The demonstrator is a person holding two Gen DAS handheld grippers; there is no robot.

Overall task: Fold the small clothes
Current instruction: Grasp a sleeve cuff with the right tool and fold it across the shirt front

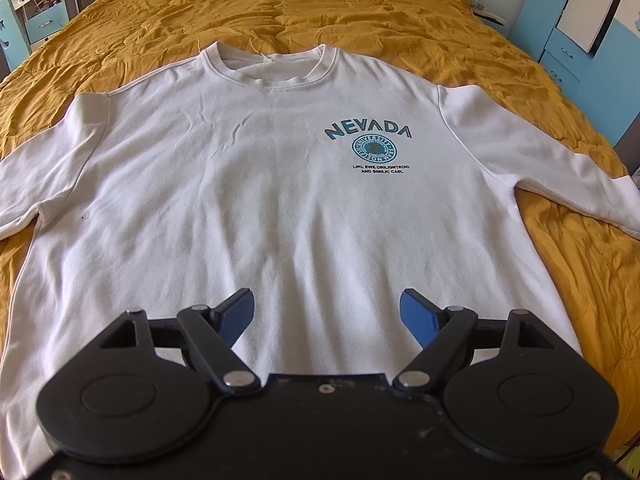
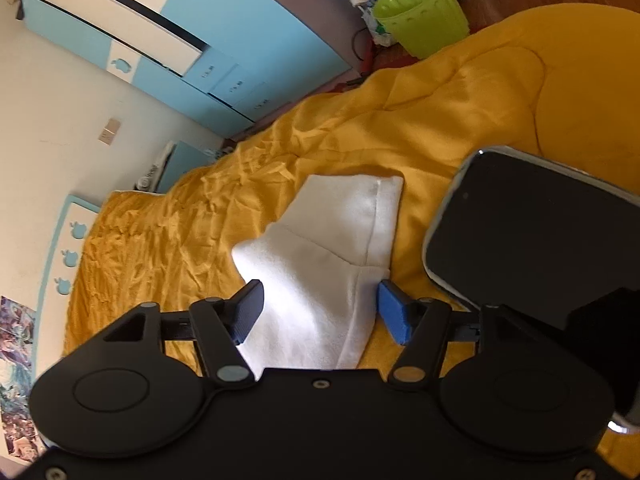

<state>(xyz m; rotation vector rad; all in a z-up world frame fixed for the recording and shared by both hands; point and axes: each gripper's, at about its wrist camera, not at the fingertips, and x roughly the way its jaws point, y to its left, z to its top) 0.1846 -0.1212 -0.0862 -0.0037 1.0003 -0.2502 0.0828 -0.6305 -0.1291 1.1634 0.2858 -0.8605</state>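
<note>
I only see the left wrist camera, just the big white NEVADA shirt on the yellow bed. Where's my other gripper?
Observer: The right gripper is at the end of a white sleeve, with one finger on each side of it.
Operator: Is it squeezing the sleeve?
Observer: The cloth fills the gap between the jaws, but I cannot tell if the pads are pressing on it.
Operator: Is anything else over there?
Observer: A green bin stands beyond the bed.
</note>
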